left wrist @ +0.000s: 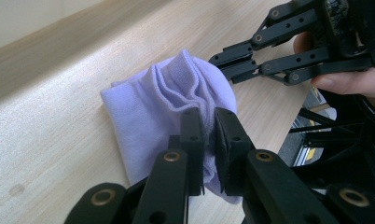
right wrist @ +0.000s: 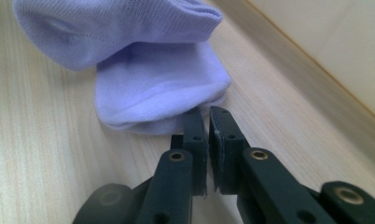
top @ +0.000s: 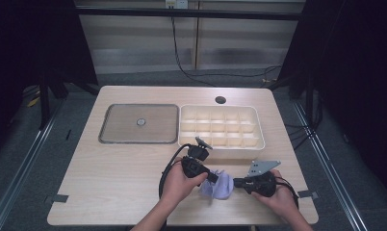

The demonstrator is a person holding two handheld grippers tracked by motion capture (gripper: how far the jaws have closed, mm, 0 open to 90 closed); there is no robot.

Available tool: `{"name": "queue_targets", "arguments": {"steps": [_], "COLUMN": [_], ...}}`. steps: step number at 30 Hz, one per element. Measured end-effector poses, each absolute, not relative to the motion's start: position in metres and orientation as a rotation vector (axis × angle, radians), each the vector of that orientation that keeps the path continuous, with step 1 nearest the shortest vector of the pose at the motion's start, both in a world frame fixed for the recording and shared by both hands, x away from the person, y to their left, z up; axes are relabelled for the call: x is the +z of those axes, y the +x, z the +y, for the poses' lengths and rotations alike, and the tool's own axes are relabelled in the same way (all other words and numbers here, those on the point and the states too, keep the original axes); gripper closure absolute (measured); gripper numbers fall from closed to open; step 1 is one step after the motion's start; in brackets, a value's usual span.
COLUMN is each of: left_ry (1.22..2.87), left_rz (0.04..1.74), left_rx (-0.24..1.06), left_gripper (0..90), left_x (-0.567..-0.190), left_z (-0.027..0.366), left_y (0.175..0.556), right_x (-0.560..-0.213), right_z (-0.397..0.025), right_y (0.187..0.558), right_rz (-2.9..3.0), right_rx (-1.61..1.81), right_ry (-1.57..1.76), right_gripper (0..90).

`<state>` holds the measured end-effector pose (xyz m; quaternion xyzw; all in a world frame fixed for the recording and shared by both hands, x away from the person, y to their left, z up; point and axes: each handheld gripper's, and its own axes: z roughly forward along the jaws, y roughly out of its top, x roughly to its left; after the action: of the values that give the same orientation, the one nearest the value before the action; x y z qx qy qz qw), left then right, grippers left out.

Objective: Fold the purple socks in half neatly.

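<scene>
Lilac sock (top: 219, 185) lies bunched on table (top: 109, 183) near front edge, between both grippers. Left gripper (left wrist: 209, 122) jaws clamped on a fold of it. Right gripper (right wrist: 208, 117) jaws together, tips at sock's edge, gripping nothing visible.

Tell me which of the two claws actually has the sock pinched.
The left claw: purple sock fabric is clamped between its jaws. The right claw is closed at the sock's edge, gripping nothing.

Lab — black curtains (top: 355, 72), rig frame (top: 191, 12)
</scene>
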<state>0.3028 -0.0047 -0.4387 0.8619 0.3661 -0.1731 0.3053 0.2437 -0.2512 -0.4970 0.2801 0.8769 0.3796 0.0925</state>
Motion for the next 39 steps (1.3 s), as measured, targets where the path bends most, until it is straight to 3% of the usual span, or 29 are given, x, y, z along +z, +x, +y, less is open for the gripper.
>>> {"name": "queue_targets", "arguments": {"steps": [39], "left_ry": [2.295], "left_rz": [0.958], "left_rx": [-0.450], "left_gripper": [82.6], "left_x": [-0.445], "left_z": [-0.029], "left_y": [0.298], "right_x": [-0.499], "right_z": [-0.251], "right_y": [0.241], "right_rz": [2.663], "right_rx": [1.117], "right_ry": [0.819], "right_gripper": [87.7]}}
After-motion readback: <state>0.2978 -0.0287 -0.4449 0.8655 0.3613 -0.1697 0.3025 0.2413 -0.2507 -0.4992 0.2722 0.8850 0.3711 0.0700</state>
